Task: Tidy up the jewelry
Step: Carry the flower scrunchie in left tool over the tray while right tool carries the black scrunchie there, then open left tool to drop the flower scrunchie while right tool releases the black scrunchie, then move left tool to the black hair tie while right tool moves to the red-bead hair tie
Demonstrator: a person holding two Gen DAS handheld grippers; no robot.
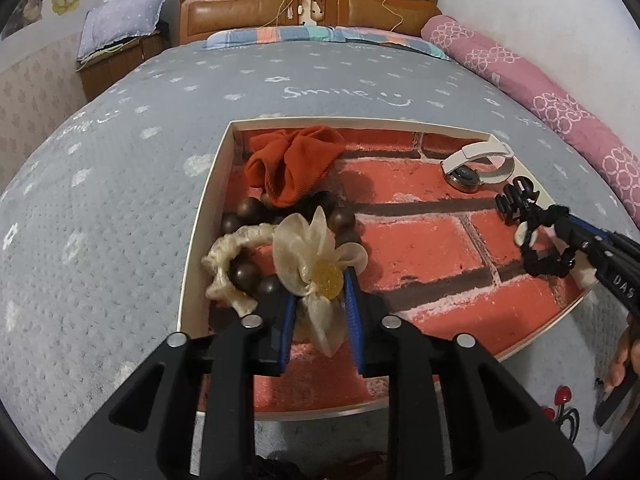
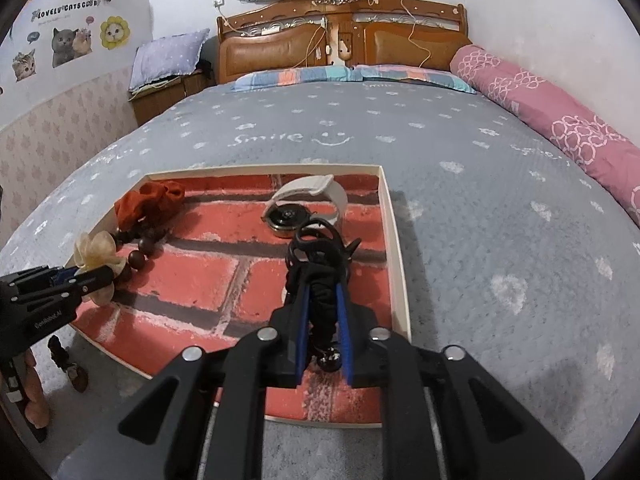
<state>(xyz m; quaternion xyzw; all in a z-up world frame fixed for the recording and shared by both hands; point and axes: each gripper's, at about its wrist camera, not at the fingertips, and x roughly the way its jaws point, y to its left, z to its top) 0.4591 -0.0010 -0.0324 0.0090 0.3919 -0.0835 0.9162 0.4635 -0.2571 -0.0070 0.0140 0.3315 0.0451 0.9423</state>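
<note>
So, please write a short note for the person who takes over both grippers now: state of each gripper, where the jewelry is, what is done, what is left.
Left gripper: low over the tray's near left part, cream flower hair tie between its pads.
Right gripper: over the tray's right side, black scrunchie between its pads, next to the black claw clip.
In the brick-lined tray: orange scrunchie at the far left corner, wooden bead bracelet beside it, white-strap watch at the far right.
Done: those items lie in the tray.
Left: release both hair ties in the tray; a small dark item lies on the bed outside the tray, too unclear to name.
</note>
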